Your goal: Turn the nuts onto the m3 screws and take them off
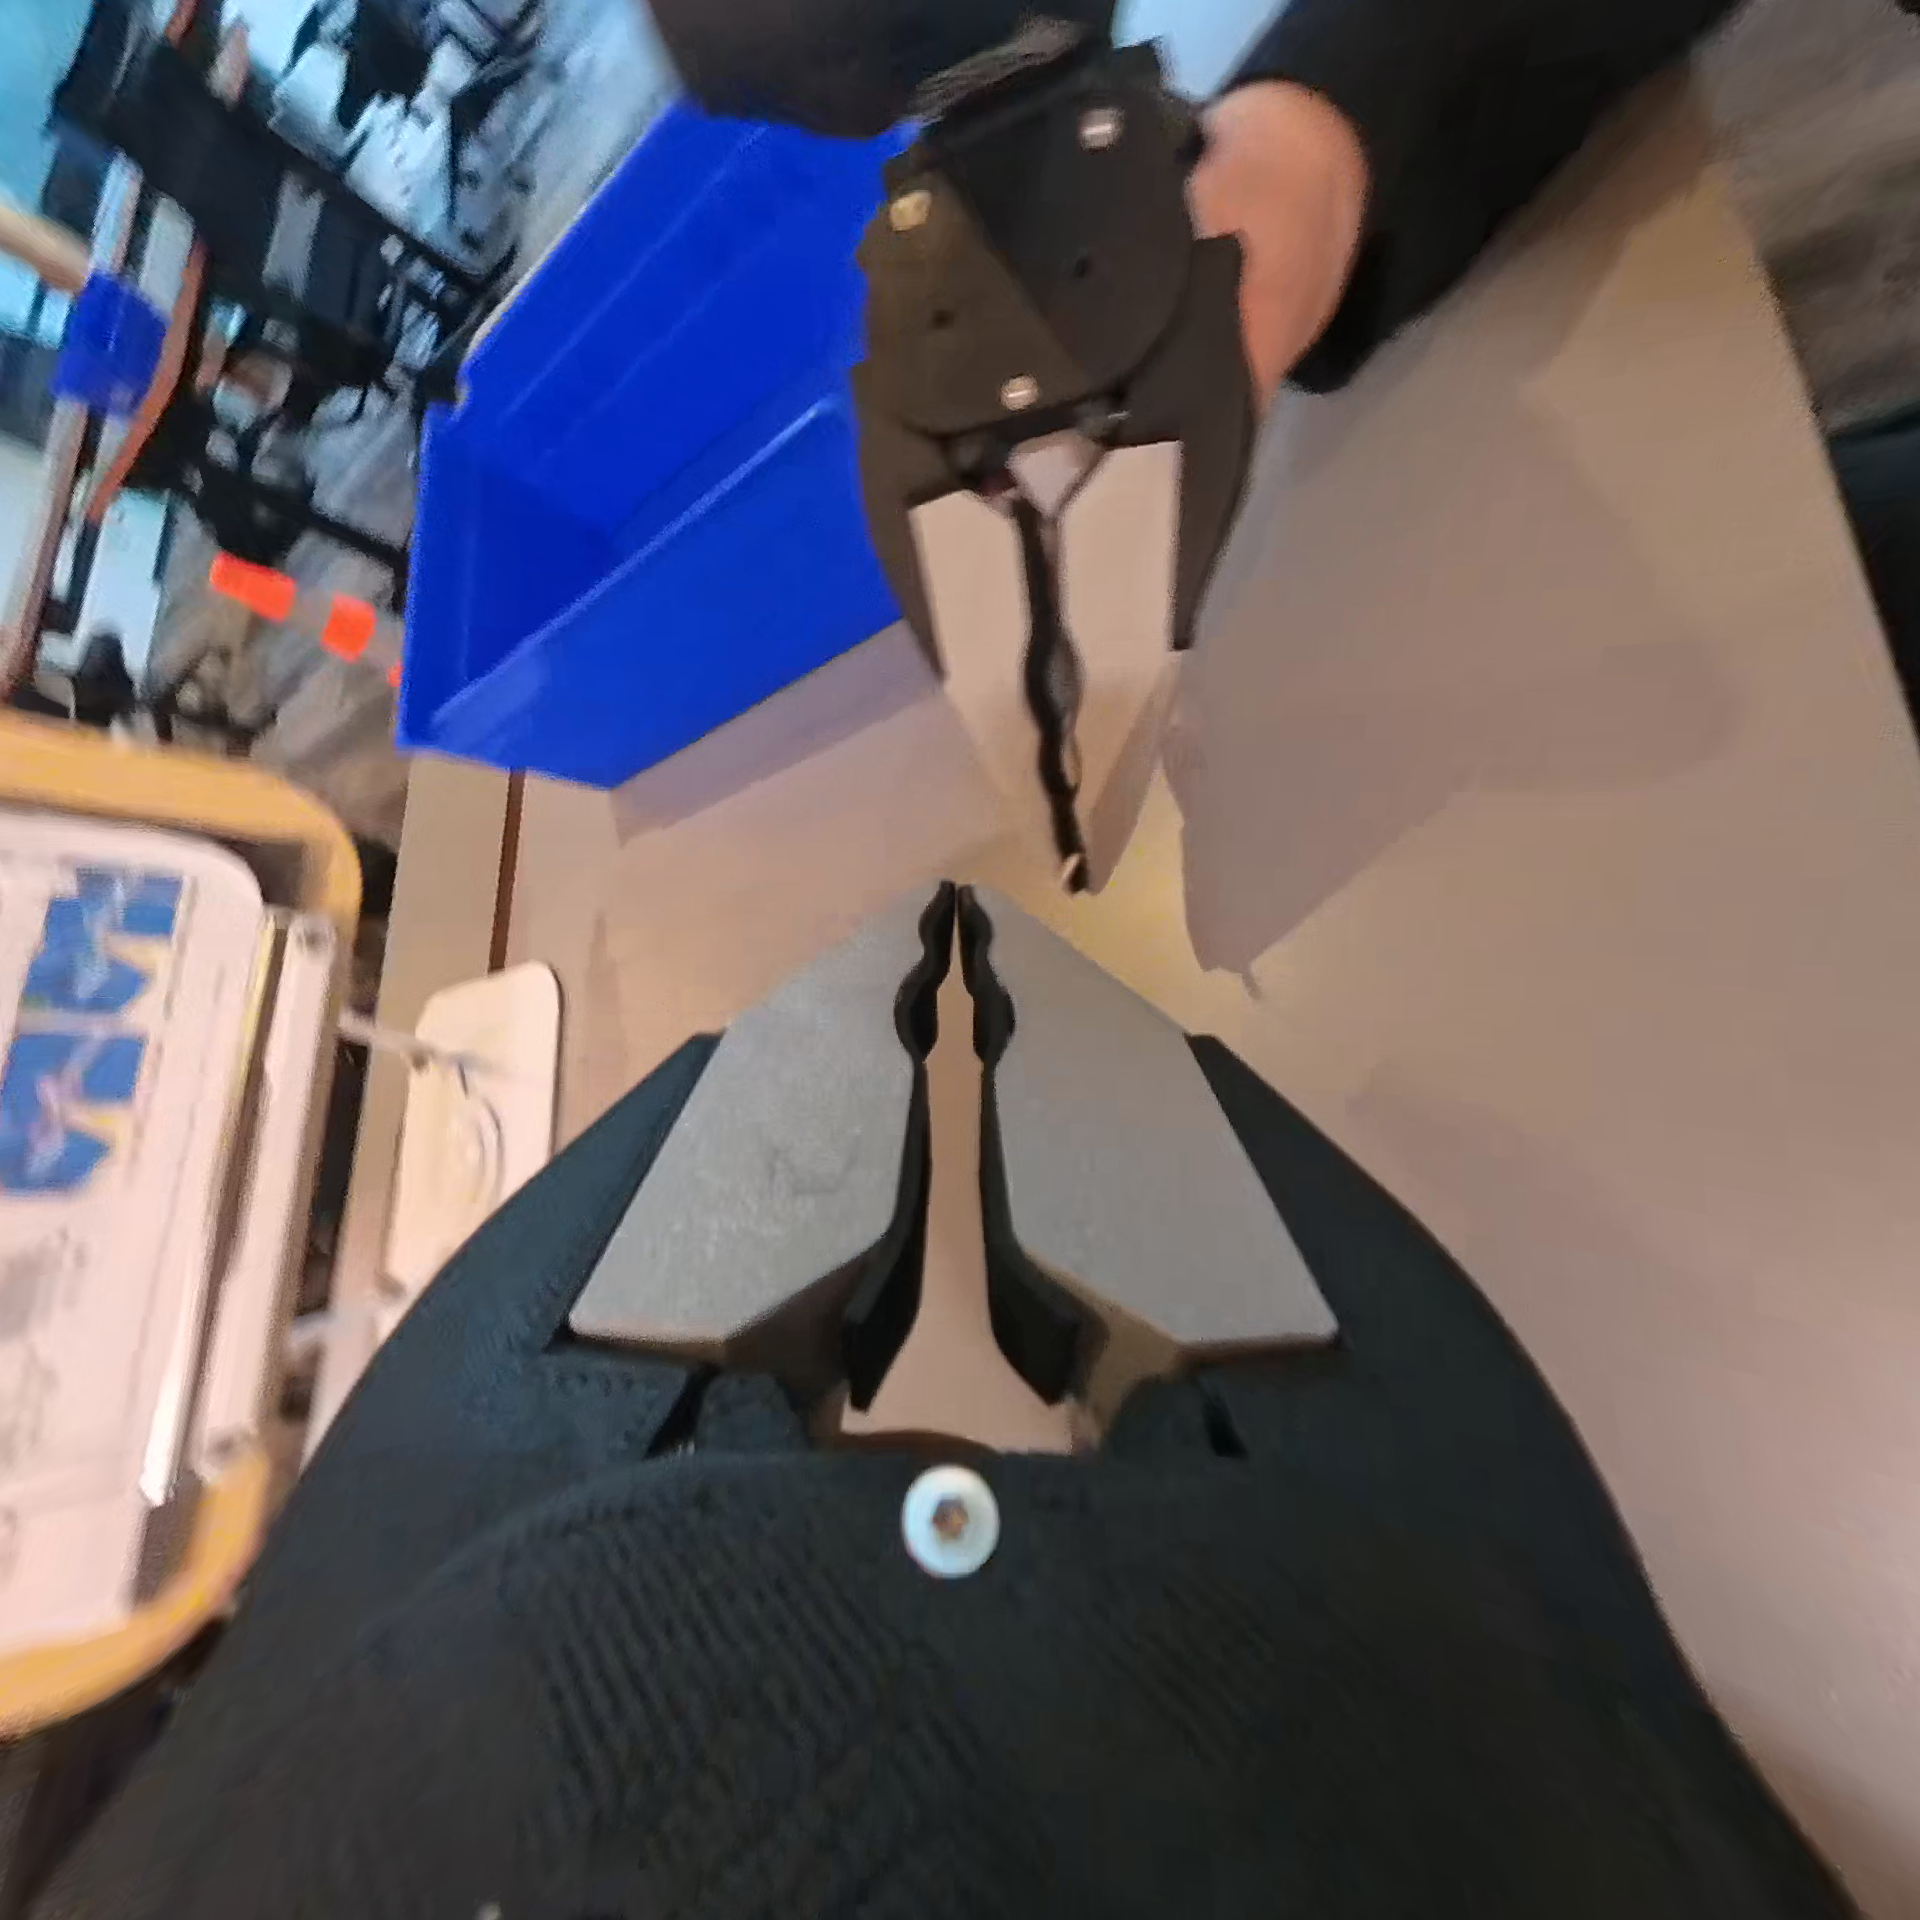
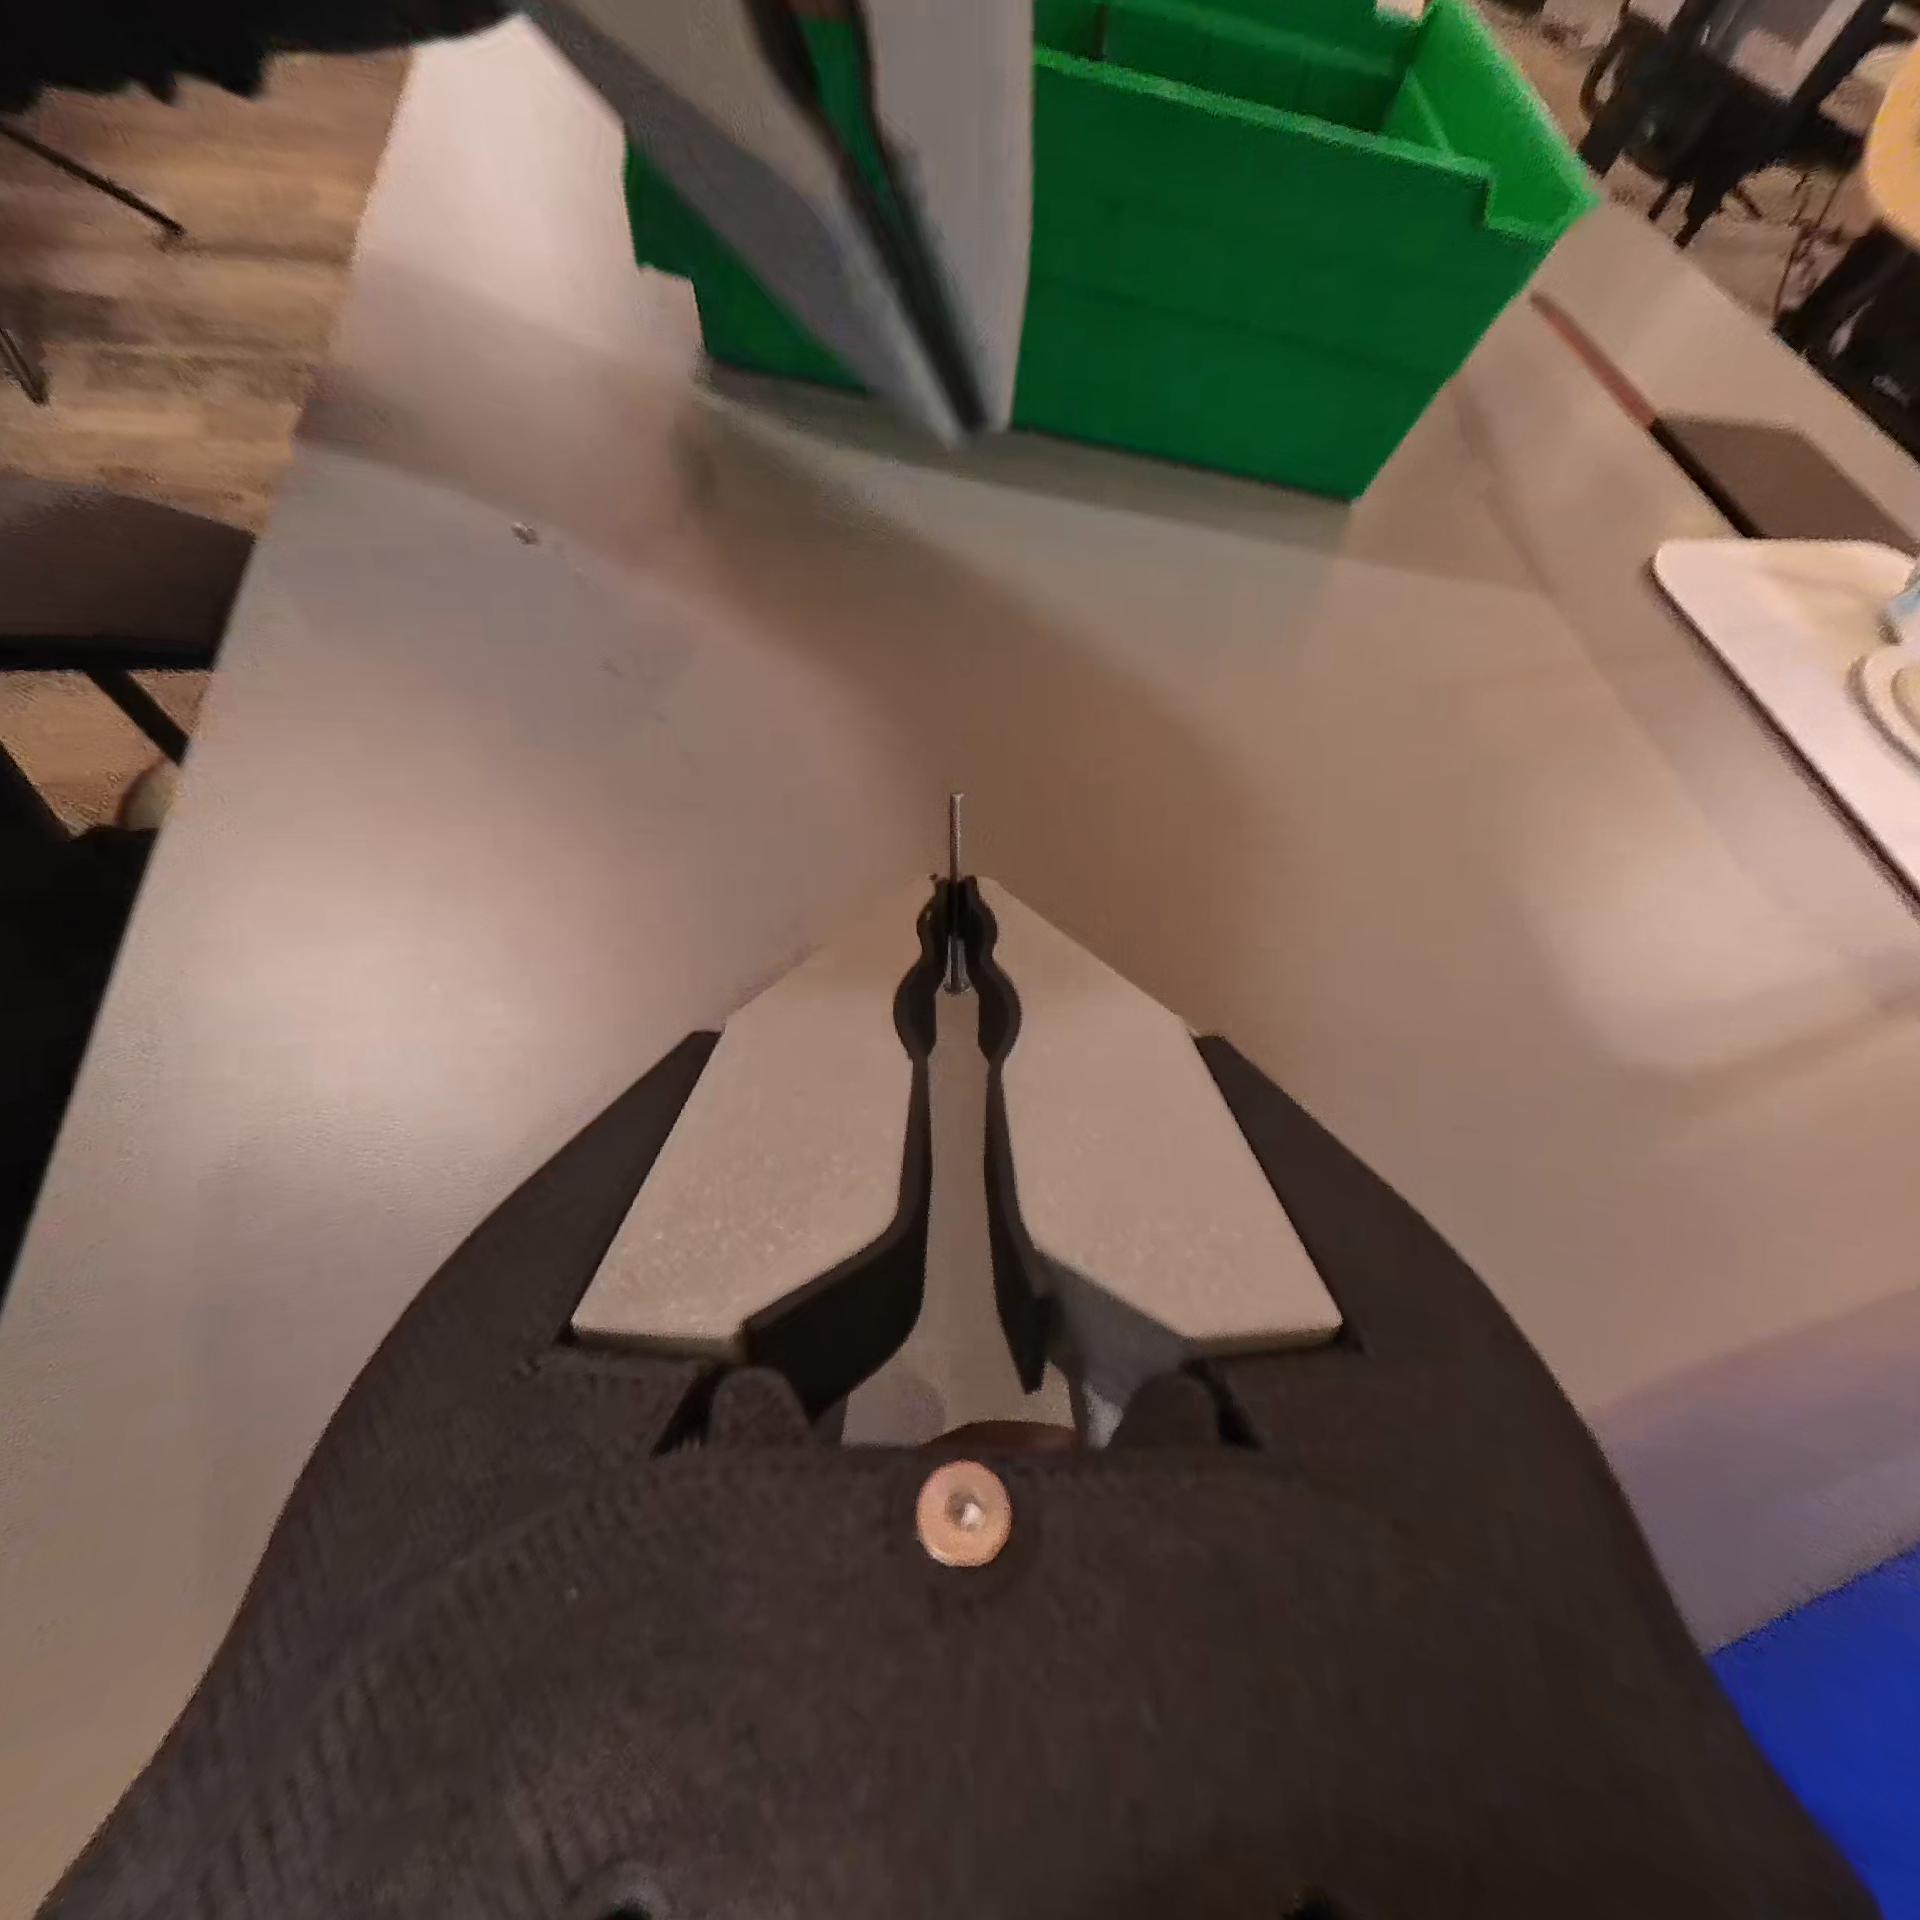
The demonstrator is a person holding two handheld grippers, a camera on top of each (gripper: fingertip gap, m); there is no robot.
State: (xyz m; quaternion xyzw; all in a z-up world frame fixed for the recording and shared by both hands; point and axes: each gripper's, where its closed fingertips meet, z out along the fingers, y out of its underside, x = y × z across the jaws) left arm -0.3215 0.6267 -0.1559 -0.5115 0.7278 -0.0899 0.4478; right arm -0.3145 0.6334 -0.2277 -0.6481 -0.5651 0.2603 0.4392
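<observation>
Both grippers same build: black 3D-printed body with visible layer lines, one silver hex screw centred near the finger base. Left gripper (image 1: 956, 914) and right gripper (image 2: 956, 888) each carry two flat grey triangular finger plates with wavy black inner pads. From outside, the right gripper's housing shows several silver screws. The hand (image 1: 1283, 223) holding it wears a black sleeve (image 1: 1507, 156).

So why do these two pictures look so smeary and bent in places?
Left wrist view: the blue bin, the room behind it and the white box at the left edge smear with motion, while the left gripper stays fairly sharp. Right wrist view: the table edges bow from the wide-angle lens, the near grey fingers up top blur, and the thin screw stays crisp.
</observation>
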